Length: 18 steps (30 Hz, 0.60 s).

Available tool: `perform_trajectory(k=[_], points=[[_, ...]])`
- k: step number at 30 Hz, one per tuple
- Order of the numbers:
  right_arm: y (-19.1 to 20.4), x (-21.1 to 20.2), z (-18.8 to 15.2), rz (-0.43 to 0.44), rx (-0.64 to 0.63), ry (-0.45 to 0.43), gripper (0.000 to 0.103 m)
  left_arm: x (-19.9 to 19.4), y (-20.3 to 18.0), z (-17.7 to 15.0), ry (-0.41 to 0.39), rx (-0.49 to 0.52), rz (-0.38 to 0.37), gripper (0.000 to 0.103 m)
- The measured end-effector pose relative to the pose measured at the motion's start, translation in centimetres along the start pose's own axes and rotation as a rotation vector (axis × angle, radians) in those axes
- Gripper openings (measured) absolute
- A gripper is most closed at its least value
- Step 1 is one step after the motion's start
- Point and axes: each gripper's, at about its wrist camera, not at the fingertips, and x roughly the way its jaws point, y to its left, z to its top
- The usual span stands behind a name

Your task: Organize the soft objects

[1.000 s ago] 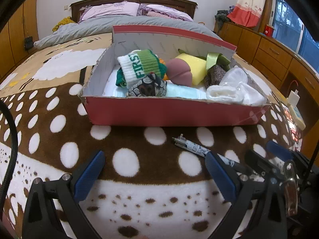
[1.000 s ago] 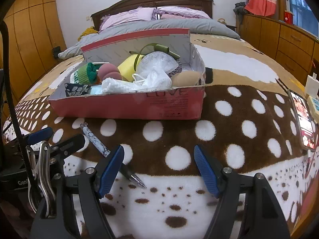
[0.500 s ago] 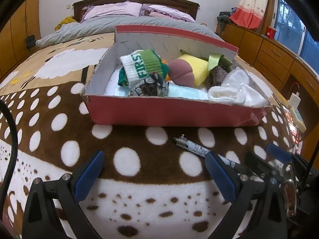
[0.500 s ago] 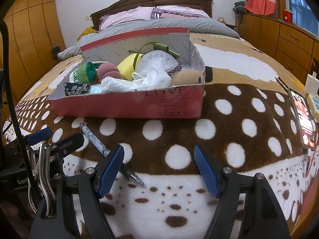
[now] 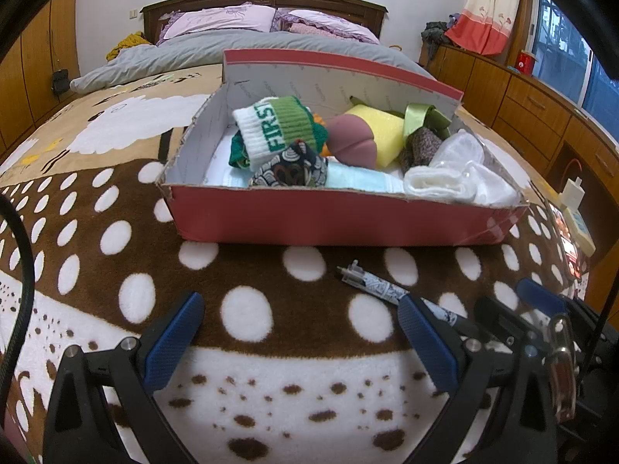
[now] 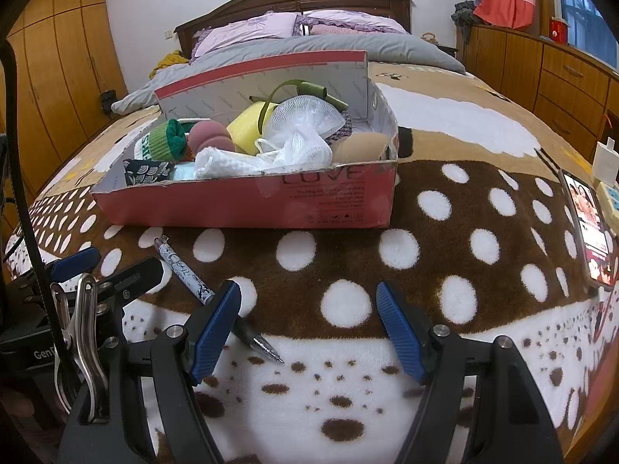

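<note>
A red cardboard box (image 5: pixel 348 218) (image 6: pixel 247 205) stands on the spotted blanket, holding soft things: a green-and-white sock roll (image 5: pixel 278 131), a pink sponge (image 5: pixel 354 145), a yellow sponge (image 5: pixel 381 131), a white mesh puff (image 6: pixel 305 127), a white cloth (image 5: pixel 441 183) and a dark patterned pouch (image 5: pixel 290 170). My left gripper (image 5: pixel 300 336) is open and empty, low over the blanket in front of the box. My right gripper (image 6: pixel 309 324) is open and empty, beside the left one. A patterned pen (image 5: pixel 387 290) (image 6: pixel 185 270) lies on the blanket between them.
A phone (image 6: pixel 590 228) and a white charger (image 6: pixel 605 162) lie at the bed's right edge. Grey duvet and pink pillows (image 5: pixel 220 23) lie behind the box. Wooden drawers (image 5: pixel 541 108) stand to the right, wardrobes (image 6: pixel 54 77) to the left.
Both grippers have shifted very slightly relative to the box; they stay open and empty. Nothing in the box has moved.
</note>
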Motion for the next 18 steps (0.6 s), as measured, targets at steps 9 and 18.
perform_trajectory(k=[9, 18], points=[[0.0, 0.0, 0.02, 0.0, 0.0, 0.001, 0.074, 0.01, -0.01, 0.0, 0.0, 0.0, 0.001, 0.102], [-0.08, 0.09, -0.24, -0.002, 0.0, 0.006, 0.074, -0.04, 0.2, -0.12, 0.009, 0.0, 0.008, 0.102]])
